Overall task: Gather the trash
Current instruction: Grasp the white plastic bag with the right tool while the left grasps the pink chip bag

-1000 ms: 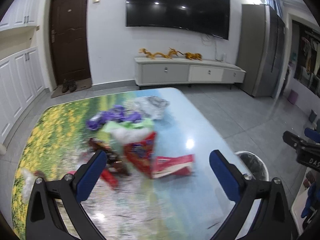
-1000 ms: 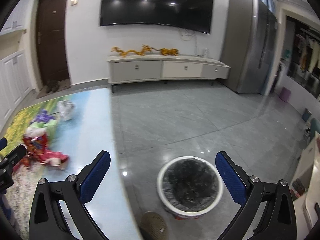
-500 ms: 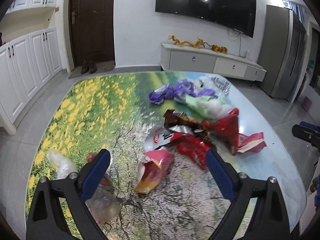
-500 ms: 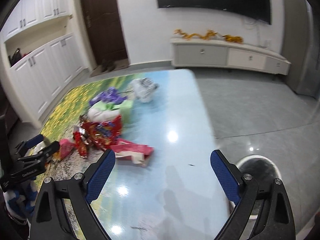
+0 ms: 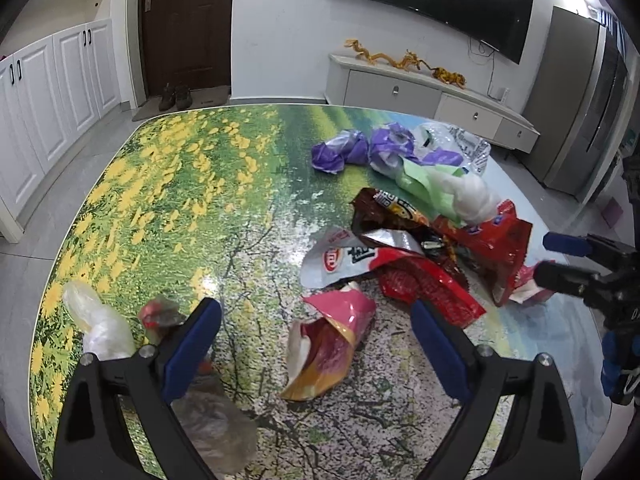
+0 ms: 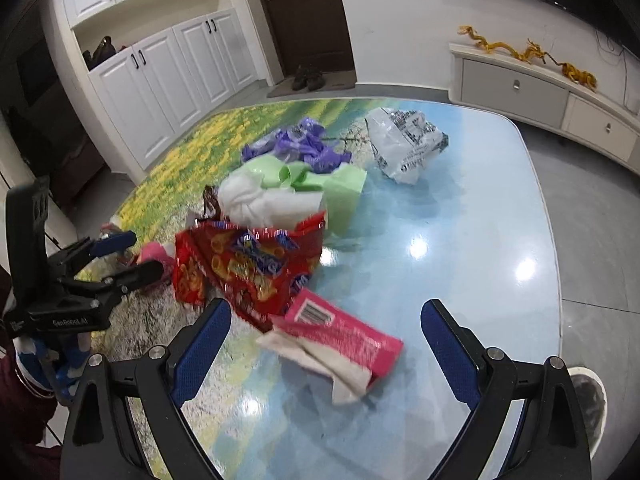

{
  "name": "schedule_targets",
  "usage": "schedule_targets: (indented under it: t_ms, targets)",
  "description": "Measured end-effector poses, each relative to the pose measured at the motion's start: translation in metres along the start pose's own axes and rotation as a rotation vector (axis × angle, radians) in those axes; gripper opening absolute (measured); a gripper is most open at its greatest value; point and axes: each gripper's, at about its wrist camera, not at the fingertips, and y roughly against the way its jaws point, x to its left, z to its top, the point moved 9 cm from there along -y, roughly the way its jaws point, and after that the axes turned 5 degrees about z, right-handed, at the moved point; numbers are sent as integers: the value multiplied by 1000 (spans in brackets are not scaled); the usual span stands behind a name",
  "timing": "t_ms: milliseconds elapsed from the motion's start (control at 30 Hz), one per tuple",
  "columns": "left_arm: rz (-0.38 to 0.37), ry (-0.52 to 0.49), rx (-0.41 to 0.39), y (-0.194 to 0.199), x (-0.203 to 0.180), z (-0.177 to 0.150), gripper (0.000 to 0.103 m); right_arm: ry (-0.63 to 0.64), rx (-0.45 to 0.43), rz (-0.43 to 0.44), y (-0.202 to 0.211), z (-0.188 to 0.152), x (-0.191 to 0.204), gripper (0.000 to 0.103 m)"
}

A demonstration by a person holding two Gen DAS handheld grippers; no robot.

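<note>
Trash is heaped on a table (image 5: pixel 160 184) with a flower print. My left gripper (image 5: pixel 314 320) hangs open above a crumpled pink and yellow wrapper (image 5: pixel 328 356), not touching it. Beyond that wrapper lie red snack bags (image 5: pixel 492 244) and a white and red wrapper (image 5: pixel 340 258). In the right wrist view my right gripper (image 6: pixel 326 312) stands open over a pink packet (image 6: pixel 344 332) with white paper in it, next to a red snack bag (image 6: pixel 248 268). Each gripper shows in the other's view: the right gripper (image 5: pixel 560 256) and the left gripper (image 6: pixel 124 256).
Purple bags (image 5: pixel 352 152), a green and white wad (image 6: pixel 288 188) and a clear printed bag (image 6: pixel 404 148) lie farther back. Clear plastic bags (image 5: pixel 100 320) sit near the left fingers. A white bin with a dark liner (image 6: pixel 592 400) stands on the floor off the table's right edge.
Both grippers have come down toward the table. The right view has swung left from the floor bin to the trash; the left view has swung onto the pink wrapper. Both stay open.
</note>
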Motion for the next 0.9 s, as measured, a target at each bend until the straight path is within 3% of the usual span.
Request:
schedule_targets:
  t_ms: [133, 300, 433, 500, 700, 900]
  targets:
    - [7, -3, 23, -6, -2, -1, 87, -3, -37, 32, 5, 14, 3, 94]
    - [1, -11, 40, -11, -5, -5, 77, -17, -32, 95, -3, 27, 13, 75]
    - [-8, -4, 43, -10, -4, -8, 75, -61, -30, 130, -11, 36, 13, 75]
    - [-14, -2, 53, -11, -4, -9, 68, -61, -22, 129, -14, 38, 13, 74]
    - [-26, -7, 49, -8, -7, -11, 66, -72, 7, 165, -22, 29, 25, 69]
    - [-33, 3, 45, -7, -6, -11, 66, -109, -71, 208, -2, 51, 28, 69]
